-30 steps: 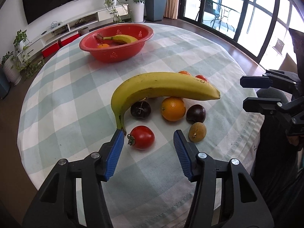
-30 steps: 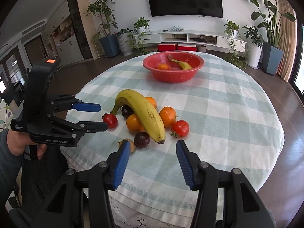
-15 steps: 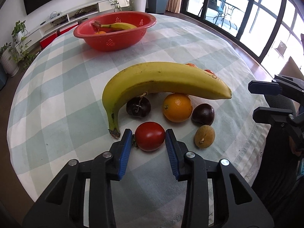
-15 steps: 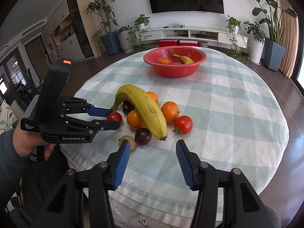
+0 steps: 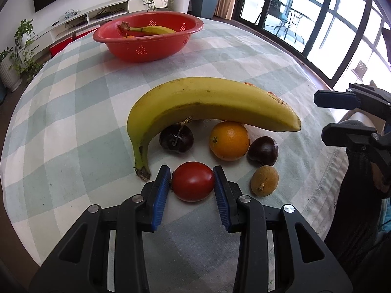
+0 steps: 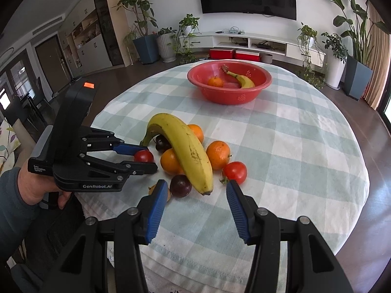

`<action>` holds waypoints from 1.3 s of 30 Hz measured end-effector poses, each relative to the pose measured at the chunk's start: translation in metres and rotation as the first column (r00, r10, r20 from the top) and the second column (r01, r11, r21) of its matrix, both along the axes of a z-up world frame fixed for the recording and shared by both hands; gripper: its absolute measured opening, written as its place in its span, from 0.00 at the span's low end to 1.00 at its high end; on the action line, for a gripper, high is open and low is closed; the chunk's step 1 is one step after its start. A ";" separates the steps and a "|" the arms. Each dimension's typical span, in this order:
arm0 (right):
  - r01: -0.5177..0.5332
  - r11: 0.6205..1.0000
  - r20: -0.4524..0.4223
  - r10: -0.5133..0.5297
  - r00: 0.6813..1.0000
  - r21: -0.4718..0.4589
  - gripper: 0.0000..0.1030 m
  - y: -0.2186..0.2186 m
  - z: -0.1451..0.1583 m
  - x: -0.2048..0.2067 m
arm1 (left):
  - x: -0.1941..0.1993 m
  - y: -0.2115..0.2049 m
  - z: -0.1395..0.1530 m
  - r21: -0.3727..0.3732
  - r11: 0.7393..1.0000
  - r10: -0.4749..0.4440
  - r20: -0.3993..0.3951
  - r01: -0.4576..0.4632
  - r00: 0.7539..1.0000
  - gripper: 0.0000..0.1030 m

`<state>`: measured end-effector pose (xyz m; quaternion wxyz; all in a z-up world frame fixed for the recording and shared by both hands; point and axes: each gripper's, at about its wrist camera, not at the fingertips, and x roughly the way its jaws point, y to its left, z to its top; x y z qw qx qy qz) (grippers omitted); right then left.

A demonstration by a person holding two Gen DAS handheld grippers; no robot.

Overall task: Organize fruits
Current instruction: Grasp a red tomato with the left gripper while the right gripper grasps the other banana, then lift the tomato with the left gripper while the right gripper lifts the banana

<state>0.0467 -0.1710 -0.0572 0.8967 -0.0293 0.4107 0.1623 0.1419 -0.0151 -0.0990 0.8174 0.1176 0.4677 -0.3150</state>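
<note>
A red tomato lies on the checked tablecloth nearest me, and my left gripper is shut on it, blue pads pressing both sides. The right wrist view shows that same tomato in the left gripper. Just behind it lie a large banana, an orange, two dark plums and a small brown fruit. My right gripper hangs open above the banana's tip, holding nothing. A second tomato sits by its right finger.
A red bowl at the far side of the round table holds a banana and a small orange. Two more oranges lie beside the big banana. The table's near edge is just below the right gripper. A hand holds the left gripper.
My left gripper came forward and down around the tomato, and its jaws closed from wide apart onto it. The right gripper has hardly moved.
</note>
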 end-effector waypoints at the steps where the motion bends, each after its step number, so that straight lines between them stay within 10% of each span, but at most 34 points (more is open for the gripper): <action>1: -0.009 1.000 -0.002 0.009 1.000 -0.011 0.53 0.002 0.002 0.004 | -0.001 0.001 0.000 -0.005 1.000 0.001 0.000 -0.001 1.000 0.32; 16: -0.237 0.961 -0.137 0.218 0.966 -0.143 0.53 0.046 0.000 0.077 | -0.011 0.014 0.005 -0.068 0.997 0.029 -0.009 -0.029 1.000 0.30; 39: -0.312 0.912 -0.280 0.236 0.931 -0.267 0.42 0.082 -0.024 0.111 | -0.010 0.021 0.000 -0.093 0.994 0.053 -0.019 -0.054 0.998 0.30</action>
